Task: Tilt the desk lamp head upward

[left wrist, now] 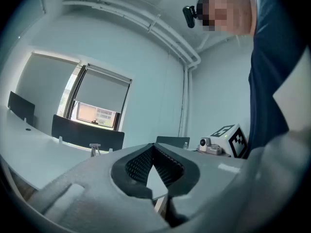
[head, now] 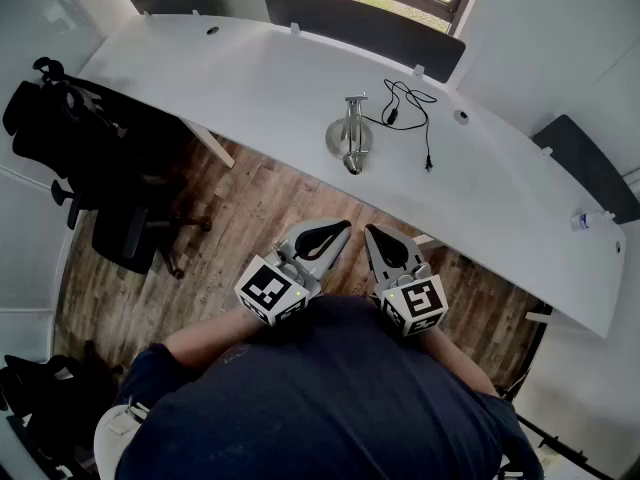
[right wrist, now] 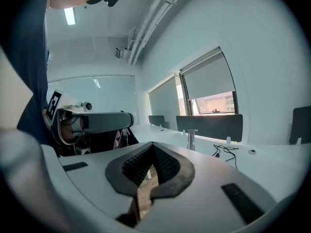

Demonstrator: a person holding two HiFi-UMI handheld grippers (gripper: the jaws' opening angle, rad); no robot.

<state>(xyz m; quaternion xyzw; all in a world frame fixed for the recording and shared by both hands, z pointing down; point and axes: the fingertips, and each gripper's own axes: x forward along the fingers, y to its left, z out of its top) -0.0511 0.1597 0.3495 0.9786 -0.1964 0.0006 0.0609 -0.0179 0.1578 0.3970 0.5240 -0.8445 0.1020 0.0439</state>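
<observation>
Left claw (head: 346,226), right claw (head: 368,230) closed before white desk (head: 270,78)

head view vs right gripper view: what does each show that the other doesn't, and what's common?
Head view only: a bottle at the desk's right end, the lamp's round base and the cable's loose plug.
Right gripper view only: ceiling pipes, a ceiling light and the roller blind.
Both: the desk lamp, the black cable and the white desk.
</observation>
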